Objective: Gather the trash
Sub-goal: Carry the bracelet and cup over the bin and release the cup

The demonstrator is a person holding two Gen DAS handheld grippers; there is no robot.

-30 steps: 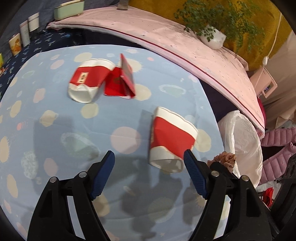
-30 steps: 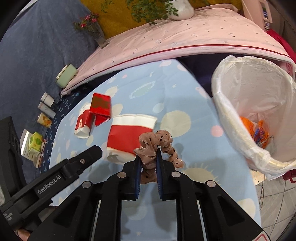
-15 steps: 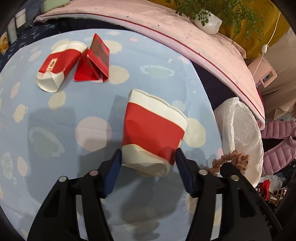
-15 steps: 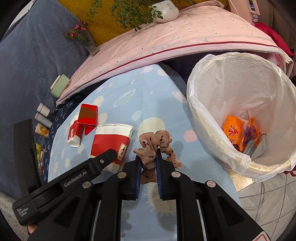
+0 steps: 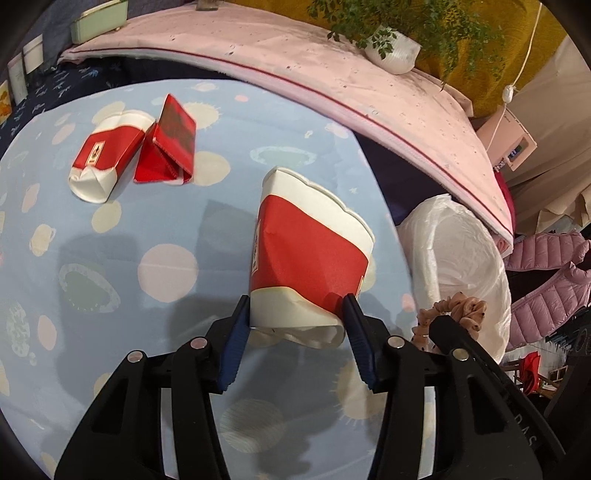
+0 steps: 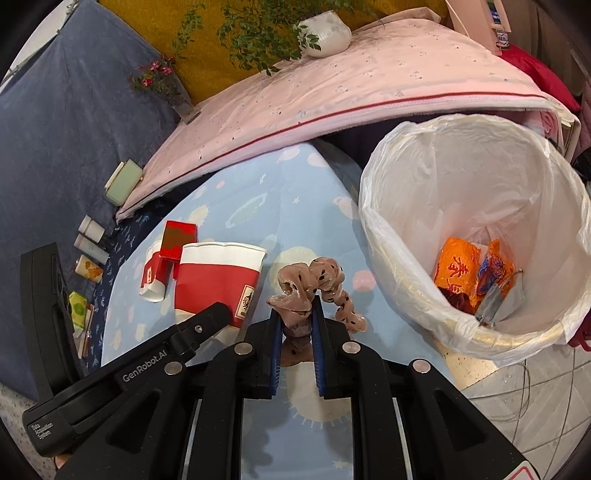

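Observation:
A red-and-white paper cup (image 5: 310, 251) lies on its side over the blue spotted cloth (image 5: 166, 266), its crumpled base pinched between the blue pads of my left gripper (image 5: 295, 306). The same cup (image 6: 214, 273) shows in the right wrist view behind one black left finger (image 6: 199, 325). My right gripper (image 6: 297, 314) is shut on a tan dotted scrunchie (image 6: 310, 284), held just left of the white-lined bin (image 6: 461, 177). The scrunchie (image 5: 461, 310) and bin (image 5: 461, 251) also sit at the right of the left wrist view.
A second crushed cup (image 5: 107, 158) and a folded red carton (image 5: 173, 144) lie together at the far left of the cloth. Orange wrappers (image 6: 458, 269) sit in the bin. A pink covered ledge (image 6: 332, 92) with a potted plant (image 6: 325, 33) runs behind. Small bottles (image 6: 90, 240) stand off the left edge.
My left gripper came forward around the paper cup and closed its pads on the base. My right gripper carried the scrunchie closer to the bin.

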